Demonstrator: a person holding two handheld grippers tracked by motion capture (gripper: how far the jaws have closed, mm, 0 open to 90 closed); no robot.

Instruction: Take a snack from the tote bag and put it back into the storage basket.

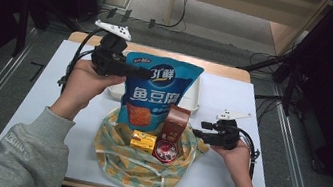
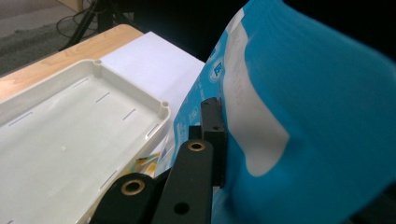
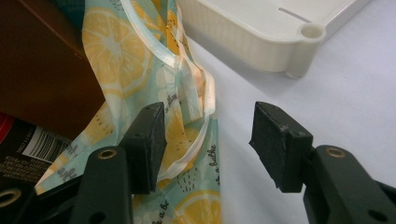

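A big blue snack bag (image 1: 158, 92) stands upright at the back of an open lemon-print cloth bag (image 1: 143, 163). My left gripper (image 1: 143, 73) is shut on the snack bag's upper left edge. In the left gripper view the black jaws pinch the blue foil (image 2: 317, 116) at the gripper (image 2: 215, 135). Inside the cloth bag are a brown box (image 1: 176, 120), a small yellow box (image 1: 143, 141) and a red-topped can (image 1: 165, 150). My right gripper (image 1: 200, 132) is at the cloth bag's right rim. Its gripper (image 3: 208, 140) is open, with the cloth (image 3: 116, 51) and its pale strap (image 3: 205, 102) between the jaws, unpressed.
A white plastic tray (image 1: 193, 98) lies behind the snack bag, with its empty floor (image 2: 70, 140) and corner wall (image 3: 261, 46) close to both grippers. A white sheet (image 1: 27, 97) covers the table; bare wood shows at the far edge (image 1: 228, 72). Cables trail off both sides.
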